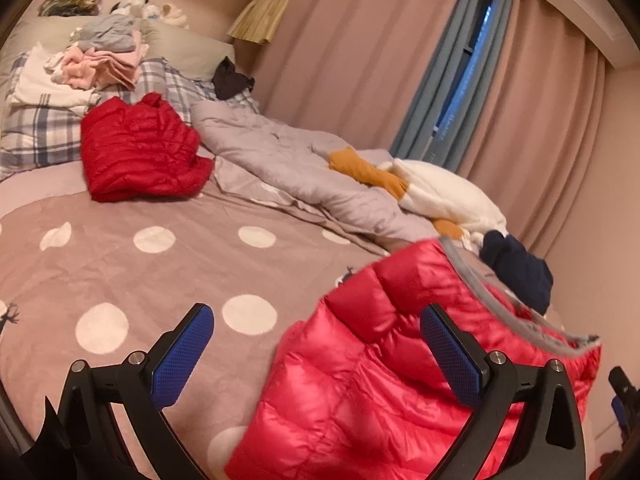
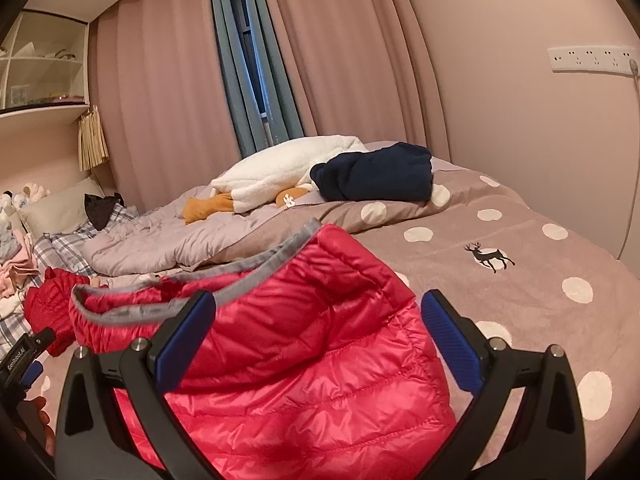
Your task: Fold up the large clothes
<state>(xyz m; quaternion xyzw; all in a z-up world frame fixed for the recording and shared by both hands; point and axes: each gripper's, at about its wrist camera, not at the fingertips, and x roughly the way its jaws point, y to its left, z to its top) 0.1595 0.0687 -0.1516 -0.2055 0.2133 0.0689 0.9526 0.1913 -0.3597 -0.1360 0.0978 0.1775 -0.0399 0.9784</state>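
The pink-red down jacket point(image 2: 304, 344) with grey trim lies on the polka-dot bedspread point(image 2: 520, 264), filling the lower centre of the right wrist view. The right hand-held gripper point(image 2: 316, 338) hovers with its fingers spread apart, clasping nothing. The left hand-held gripper point(image 1: 316, 352) is likewise spread wide. A folded red jacket point(image 1: 140, 152) sits at upper left.

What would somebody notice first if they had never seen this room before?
Probably the shiny pink-red puffy jacket with grey trim, lying on the spotted bedspread right in front of both open grippers, left and right. Next, a darker red puffy jacket sits folded farther up the bed near the checked pillows. By the curtains lie a fluffy white garment and a folded navy one.
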